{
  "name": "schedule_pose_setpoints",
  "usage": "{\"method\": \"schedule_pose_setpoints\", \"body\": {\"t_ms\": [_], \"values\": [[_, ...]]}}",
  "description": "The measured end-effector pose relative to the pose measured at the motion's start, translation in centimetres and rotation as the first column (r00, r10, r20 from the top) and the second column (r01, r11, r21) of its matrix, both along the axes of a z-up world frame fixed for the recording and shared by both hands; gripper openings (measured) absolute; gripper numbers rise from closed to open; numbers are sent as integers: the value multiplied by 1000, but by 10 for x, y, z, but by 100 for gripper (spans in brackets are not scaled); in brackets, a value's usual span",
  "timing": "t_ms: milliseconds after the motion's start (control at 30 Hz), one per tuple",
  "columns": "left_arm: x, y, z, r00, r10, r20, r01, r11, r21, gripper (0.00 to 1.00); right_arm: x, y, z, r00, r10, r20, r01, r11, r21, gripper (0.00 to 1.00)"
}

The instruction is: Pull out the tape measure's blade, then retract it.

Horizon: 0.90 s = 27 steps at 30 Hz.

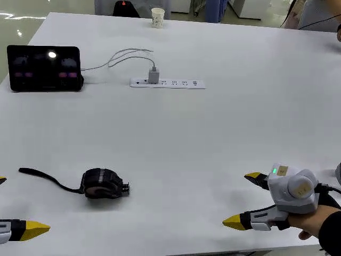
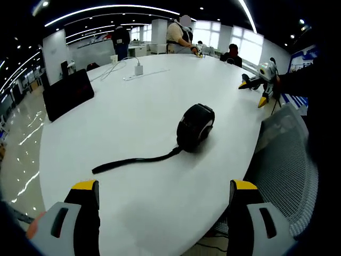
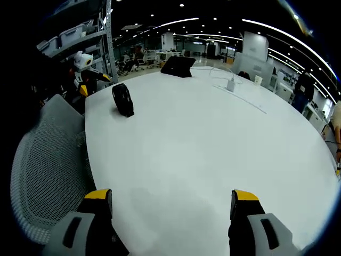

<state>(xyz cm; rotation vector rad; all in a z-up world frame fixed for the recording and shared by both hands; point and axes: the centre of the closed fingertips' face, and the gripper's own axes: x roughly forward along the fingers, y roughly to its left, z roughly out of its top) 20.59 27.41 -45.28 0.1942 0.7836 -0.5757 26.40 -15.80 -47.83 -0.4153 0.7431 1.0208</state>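
Observation:
A black tape measure lies on the white table near the front left, its black wrist strap trailing to the left. It shows ahead of the left gripper as the tape measure, and far off as the tape measure in the right gripper view. My left gripper sits at the front left corner, open and holding nothing. My right gripper rests at the front right, open, well apart from the tape measure. The right gripper has bare table between its yellow-tipped jaws.
A dark tablet stands at the back left, wired to a white power strip mid-table. A paper cup stands at the far edge. A grey mesh chair sits beside the table's near edge. People sit at the far side.

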Motion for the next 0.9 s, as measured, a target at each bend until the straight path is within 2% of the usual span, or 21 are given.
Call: {"method": "schedule_pose_setpoints", "body": {"t_ms": [133, 300, 467, 900], "values": [[-1, 1, 1, 1000, 3, -5, -3, 1000, -1, 99, -1, -6, 1, 1000, -16, -5, 16, 1000, 5, 99], [2, 3, 2, 1000, 13, 3, -13, 1000, -5, 99, -4, -12, 0, 1000, -20, -4, 20, 1000, -2, 99], [2, 1, 0, 1000, 7, -12, -7, 1000, -16, 99, -6, -14, 0, 1000, -14, -19, 14, 1000, 2, 99], [4, 3, 0, 1000, -3, -4, 3, 1000, -4, 99, -1, -22, 1, 999, -31, -19, 31, 1000, -6, 99]]}}
